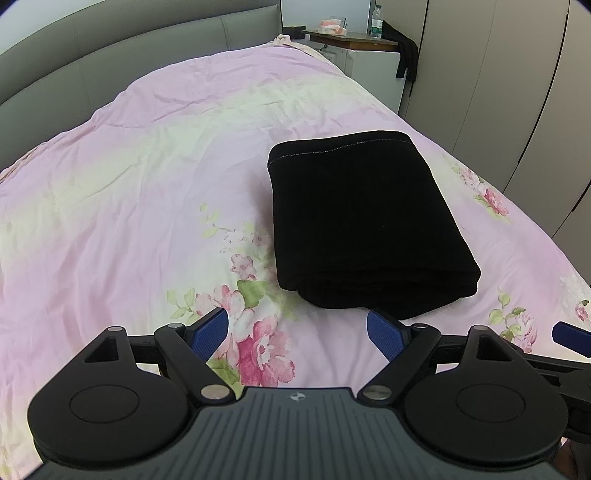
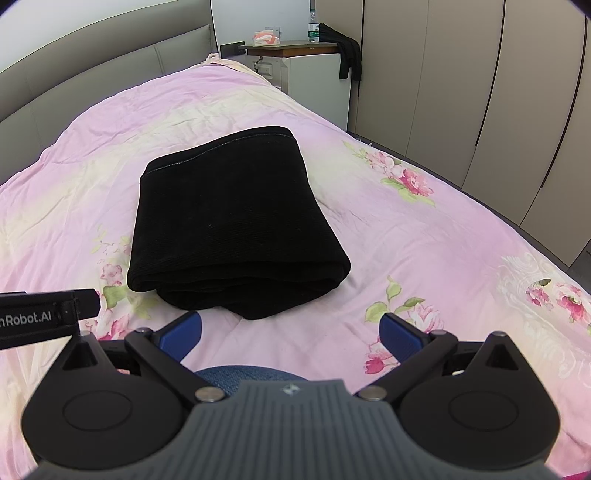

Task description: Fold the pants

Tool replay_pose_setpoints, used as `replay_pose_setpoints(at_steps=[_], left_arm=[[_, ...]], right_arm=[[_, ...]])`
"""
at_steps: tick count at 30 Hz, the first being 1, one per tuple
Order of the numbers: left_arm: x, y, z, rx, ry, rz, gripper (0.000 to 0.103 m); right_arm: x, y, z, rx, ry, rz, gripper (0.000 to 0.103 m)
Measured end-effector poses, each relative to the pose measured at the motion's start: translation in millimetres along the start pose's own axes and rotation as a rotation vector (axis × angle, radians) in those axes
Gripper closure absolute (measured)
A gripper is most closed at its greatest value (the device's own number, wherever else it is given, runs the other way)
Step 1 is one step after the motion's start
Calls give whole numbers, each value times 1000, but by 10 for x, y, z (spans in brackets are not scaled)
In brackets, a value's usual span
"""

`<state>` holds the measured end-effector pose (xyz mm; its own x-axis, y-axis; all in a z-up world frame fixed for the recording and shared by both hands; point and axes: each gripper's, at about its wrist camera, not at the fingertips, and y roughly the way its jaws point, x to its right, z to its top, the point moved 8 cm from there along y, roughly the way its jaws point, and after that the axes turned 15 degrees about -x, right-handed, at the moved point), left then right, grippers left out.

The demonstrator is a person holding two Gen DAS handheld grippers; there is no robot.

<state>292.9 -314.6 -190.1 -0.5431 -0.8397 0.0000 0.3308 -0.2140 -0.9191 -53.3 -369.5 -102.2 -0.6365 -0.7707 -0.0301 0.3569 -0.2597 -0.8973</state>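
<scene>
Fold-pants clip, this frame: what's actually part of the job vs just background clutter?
Job:
- black pants, folded into a compact stack on the bed
- left gripper, open, empty
- right gripper, open, empty
- pink floral bedspread, the work surface

Lying about:
- nightstand
- water bottle
- tissue pack
- dark garment draped over the nightstand edge
- wardrobe doors

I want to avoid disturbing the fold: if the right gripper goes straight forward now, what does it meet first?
Probably the folded black pants; the open right gripper points at their near edge, though its height above the bedspread is unclear.
</scene>
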Motion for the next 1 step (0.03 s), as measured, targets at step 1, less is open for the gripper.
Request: replay_pose_setpoints(at_steps=[1], left_arm=[[4,-2,2,-1,2,0,4]], right_arm=[[-2,1,-3,0,0,-1,5]])
